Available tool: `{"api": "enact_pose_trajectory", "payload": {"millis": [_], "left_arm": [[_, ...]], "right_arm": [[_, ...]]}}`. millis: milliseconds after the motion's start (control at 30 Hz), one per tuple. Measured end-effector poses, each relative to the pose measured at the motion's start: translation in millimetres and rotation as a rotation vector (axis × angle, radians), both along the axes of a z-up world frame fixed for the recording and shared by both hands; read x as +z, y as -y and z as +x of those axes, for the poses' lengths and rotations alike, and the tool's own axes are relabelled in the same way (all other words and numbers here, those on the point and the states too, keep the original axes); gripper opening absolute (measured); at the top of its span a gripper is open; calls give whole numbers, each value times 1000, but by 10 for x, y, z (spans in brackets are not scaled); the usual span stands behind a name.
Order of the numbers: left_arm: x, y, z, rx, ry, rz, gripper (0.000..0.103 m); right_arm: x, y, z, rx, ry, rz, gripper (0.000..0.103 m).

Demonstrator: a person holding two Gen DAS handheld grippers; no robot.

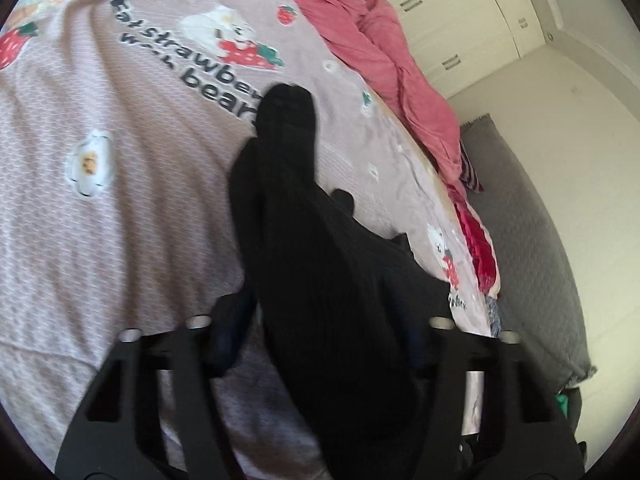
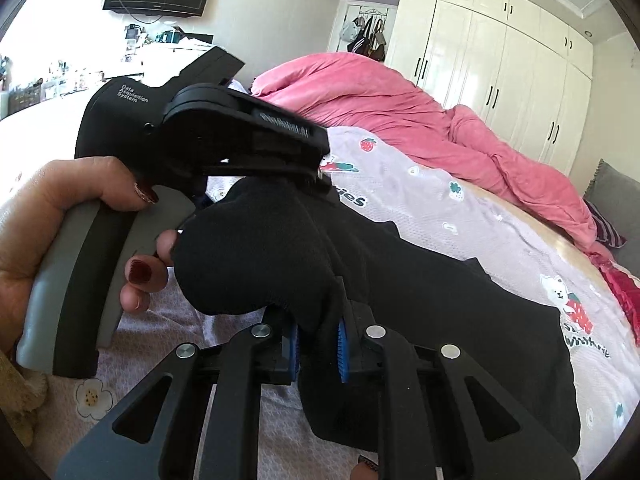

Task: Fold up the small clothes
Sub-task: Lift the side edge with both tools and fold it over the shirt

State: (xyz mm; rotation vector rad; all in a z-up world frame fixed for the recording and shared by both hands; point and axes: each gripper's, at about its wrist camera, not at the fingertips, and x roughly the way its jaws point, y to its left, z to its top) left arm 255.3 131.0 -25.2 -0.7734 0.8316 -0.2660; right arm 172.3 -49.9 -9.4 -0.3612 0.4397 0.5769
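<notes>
You are in the middle of folding a long black ribbed sock (image 1: 320, 264) on the pale purple bed sheet with strawberry bears (image 1: 120, 208).

Your right gripper (image 2: 318, 346) is squeezed almost shut. Its blue pads (image 2: 343, 350) pinch a bunch of the black cloth between them. From that pinch, one rounded end of the sock bulges up and to the left, and the rest spreads out to the right of the fingers, flat on the sheet.

Your left gripper (image 1: 320, 344) is about half open, and the sock runs up the middle between its fingers, away toward the far tip. In the right view, this gripper sits just above the sock's rounded end, with your hand (image 2: 60, 216) on its grey handle.

I think the next move is to get a firm hold with the left fingers, then bring one end over to meet the other. You need to keep the cloth flat and the edges lined up.

Some things are hard to see. The black cloth hides the left pads, so I cannot tell if they press on the sock. The sock is so dark that its folds and layers melt together. I cannot tell if it is one sock or two. Its near end is cut off at the bottom of both views.
</notes>
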Motion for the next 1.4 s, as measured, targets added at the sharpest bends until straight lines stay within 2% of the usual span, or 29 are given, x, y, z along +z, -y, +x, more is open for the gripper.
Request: {"api": "enact_pose_trajectory", "payload": {"millis": [67, 133, 267, 433, 633, 867, 1100, 1400], "left_arm": [[20, 73, 1, -7, 2, 39, 31], [63, 133, -22, -9, 15, 81, 23], [135, 195, -74, -13, 42, 91, 19], [242, 294, -146, -6, 72, 73, 18], [425, 589, -154, -22, 114, 113, 18], [502, 987, -74, -73, 126, 120, 18], [495, 1351, -18, -104, 125, 122, 18], [403, 1776, 148, -152, 85, 145, 18]], "right_arm": [[7, 6, 10, -5, -3, 6, 13], [19, 22, 24, -14, -6, 18, 13], [24, 111, 7, -23, -5, 45, 13], [42, 282, -25, -43, -5, 97, 13], [82, 523, -53, -90, -12, 158, 12], [73, 894, -31, -158, -42, 217, 12], [35, 1182, 16, -213, -80, 267, 12], [-78, 1555, 148, -284, -179, 364, 12]]}}
